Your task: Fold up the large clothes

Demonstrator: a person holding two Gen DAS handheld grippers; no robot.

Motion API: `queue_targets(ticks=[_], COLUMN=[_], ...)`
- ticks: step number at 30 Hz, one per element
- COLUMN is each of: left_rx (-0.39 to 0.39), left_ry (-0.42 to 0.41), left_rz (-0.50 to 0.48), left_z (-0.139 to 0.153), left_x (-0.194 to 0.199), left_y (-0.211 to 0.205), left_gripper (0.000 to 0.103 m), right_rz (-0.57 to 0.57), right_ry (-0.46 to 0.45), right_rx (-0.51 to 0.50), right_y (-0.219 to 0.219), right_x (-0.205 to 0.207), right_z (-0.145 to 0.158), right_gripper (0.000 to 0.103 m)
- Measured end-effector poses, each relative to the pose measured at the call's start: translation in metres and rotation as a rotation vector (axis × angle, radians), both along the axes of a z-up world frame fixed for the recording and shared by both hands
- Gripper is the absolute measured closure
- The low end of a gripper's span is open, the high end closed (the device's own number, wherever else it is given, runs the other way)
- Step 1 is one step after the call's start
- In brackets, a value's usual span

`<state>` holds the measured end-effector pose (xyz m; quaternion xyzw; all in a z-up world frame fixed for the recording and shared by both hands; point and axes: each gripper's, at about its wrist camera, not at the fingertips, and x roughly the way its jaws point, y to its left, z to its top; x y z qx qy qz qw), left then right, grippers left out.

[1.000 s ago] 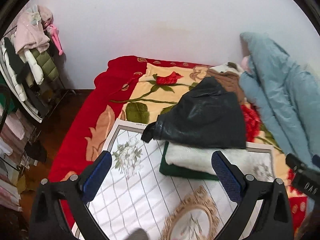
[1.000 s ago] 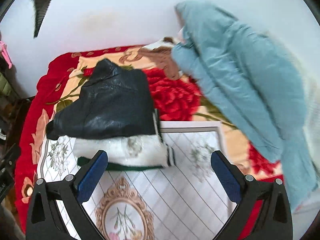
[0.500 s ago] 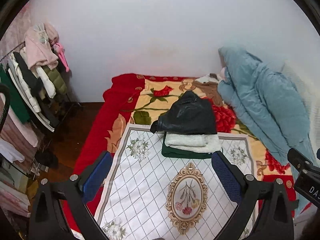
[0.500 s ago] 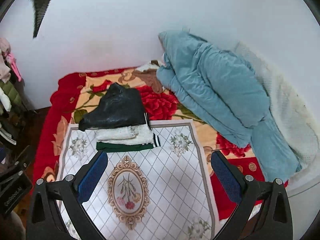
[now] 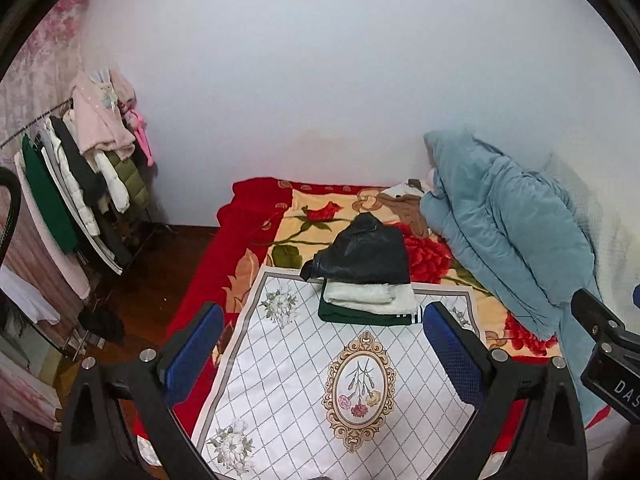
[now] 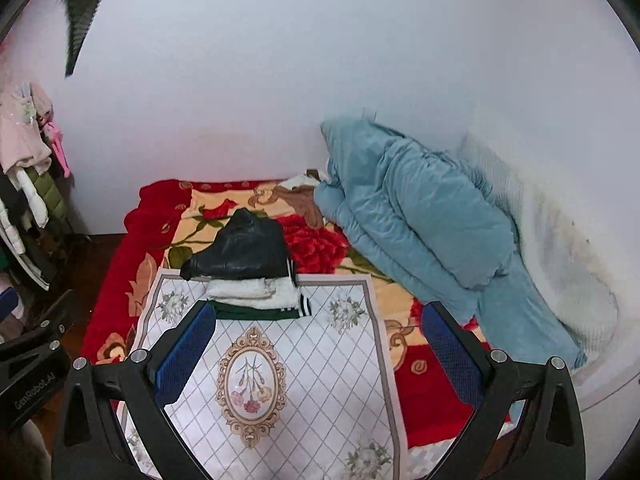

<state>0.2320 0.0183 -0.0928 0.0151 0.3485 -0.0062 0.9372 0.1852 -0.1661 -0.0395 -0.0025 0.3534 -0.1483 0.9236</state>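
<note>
Folded stack [image 5: 366,280] at the far edge of the mat [image 5: 304,380]; both tongs spread and empty.

We have pulled the left gripper [image 5: 324,356] and right gripper [image 6: 316,352] well back since a second ago; we judge this garment finished, next likely from the far-right pile [image 6: 304,196].

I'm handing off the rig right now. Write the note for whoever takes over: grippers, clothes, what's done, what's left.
Left gripper: open, empty, above the white patterned mat.
Right gripper: open, empty, above the same mat.
Clothes: black jacket, white fleece garment and green garment lie folded in one stack at the mat's far edge.
Done: these three look folded.
Left: the brown garment lies loose beside the blue quilt, likely next.
</note>
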Motion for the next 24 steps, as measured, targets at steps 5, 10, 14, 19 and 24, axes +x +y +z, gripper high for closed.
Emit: queue_targets(ticks=[5,10,14,19,24], left_rx=[0.003,-0.010,0.000,0.006,0.005], left_ry=[-0.024,-0.027,-0.030,-0.035,-0.041], left_rz=[0.002,0.007,0.015,0.016,0.015], left_z=[0.007,0.008,0.008,0.007,0.007], left_x=[-0.020,-0.028,-0.033,-0.037,-0.040], left_y=[0.001,0.003,0.003,0.002,0.002], left_gripper=[0.001,0.001,0.001,0.001,0.001], right_rz=[0.011,0.024,0.035,0.041,0.046], right_ry=[-0.023,-0.026,-0.032,-0.044,-0.040], right_rx=[-0.001,0.010,0.000,-0.008,-0.002], right_y=[0.001,0.000,0.003,0.004,0.005], right_x=[-0.022,-0.035,-0.040,-0.044,-0.045], right_z=[0.012,0.016,0.016,0.017,0.018], right_gripper=[0.000,0.000,0.000,0.000,0.000])
